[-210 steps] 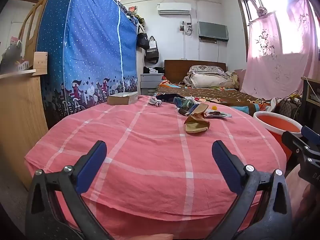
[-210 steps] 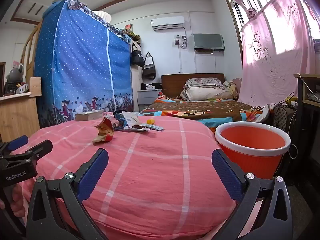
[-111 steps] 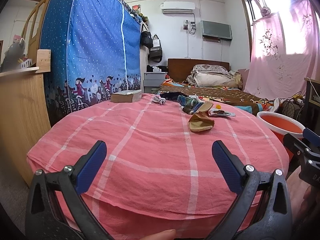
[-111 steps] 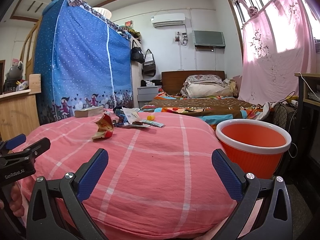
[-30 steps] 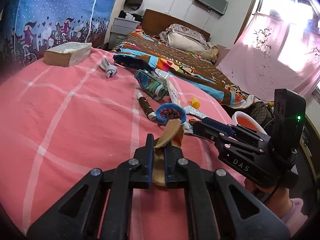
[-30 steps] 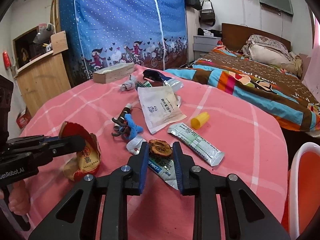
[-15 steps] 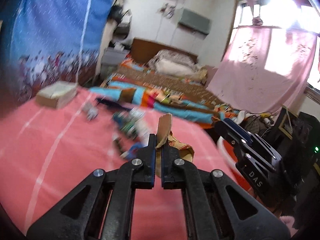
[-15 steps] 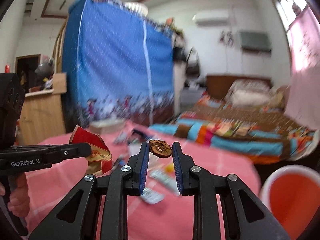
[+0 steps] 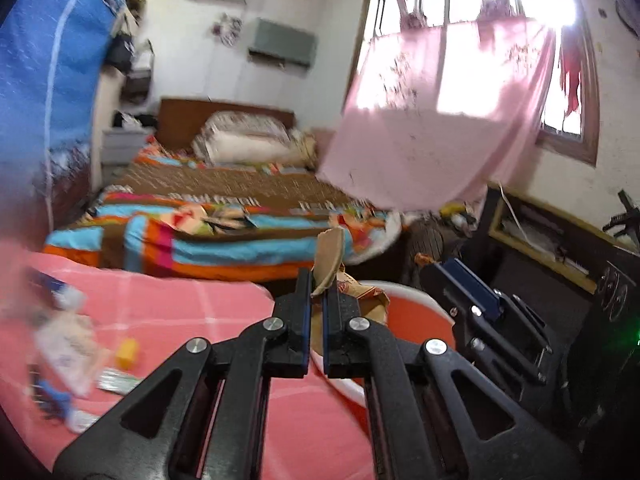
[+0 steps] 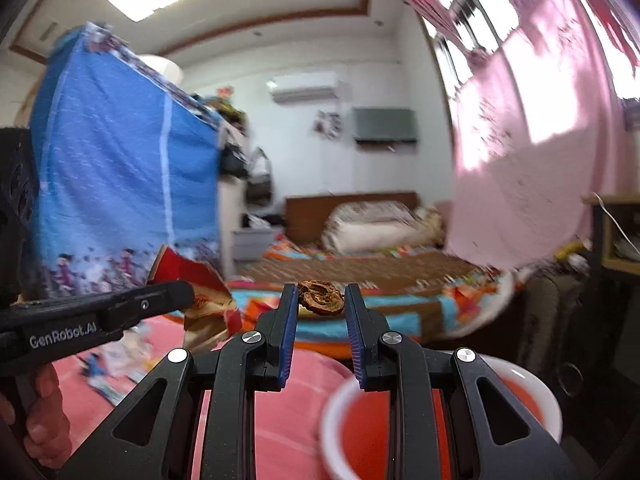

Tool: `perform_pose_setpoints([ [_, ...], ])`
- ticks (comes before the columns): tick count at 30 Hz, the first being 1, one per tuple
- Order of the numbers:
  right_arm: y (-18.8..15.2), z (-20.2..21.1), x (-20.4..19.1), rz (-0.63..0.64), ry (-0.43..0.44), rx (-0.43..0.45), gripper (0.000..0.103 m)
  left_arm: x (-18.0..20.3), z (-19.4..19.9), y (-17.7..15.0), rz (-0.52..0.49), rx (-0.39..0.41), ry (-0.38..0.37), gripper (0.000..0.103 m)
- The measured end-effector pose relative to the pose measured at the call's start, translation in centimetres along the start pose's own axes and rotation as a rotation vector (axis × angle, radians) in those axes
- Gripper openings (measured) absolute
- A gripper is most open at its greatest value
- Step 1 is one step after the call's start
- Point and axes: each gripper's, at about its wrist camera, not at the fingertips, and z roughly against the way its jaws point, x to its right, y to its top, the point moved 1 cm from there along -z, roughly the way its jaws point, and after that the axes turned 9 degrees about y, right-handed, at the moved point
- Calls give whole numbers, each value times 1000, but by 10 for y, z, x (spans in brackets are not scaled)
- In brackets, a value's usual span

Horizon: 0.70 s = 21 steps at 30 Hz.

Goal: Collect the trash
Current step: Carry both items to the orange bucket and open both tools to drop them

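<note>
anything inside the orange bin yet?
Nothing visible in the orange bin: the exposed interior looks bare. The right gripper, shut on a dried brown scrap, and its frame cover the middle and bottom, so contents there can't be ruled out.

A bed (image 9: 224, 208) with a striped blanket stands below a pink curtain (image 9: 440, 120), a blue fabric wardrobe (image 10: 120, 184) at its side.

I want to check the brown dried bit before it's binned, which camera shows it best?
The right wrist view: the dried fruit piece sits sharp between the right gripper pads. The left wrist view shows only a small blurred speck at that gripper's tip.
</note>
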Motion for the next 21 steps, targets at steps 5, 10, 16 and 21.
perform_pose_setpoints([
  [5,-19,-9,35,-77,-82,-110,22,19,-38,-9,19,-136,-39,7],
  [10,-38,-13,60,-137,-133,-195,22,40,-69,-17,24,-214,-54,7],
  [16,-48,-13,75,-192,-169,-246,22,49,-94,-28,41,-316,-76,10],
  [21,-51,-17,82,-222,-192,-281,25,55,-107,-32,58,-371,-92,32],
])
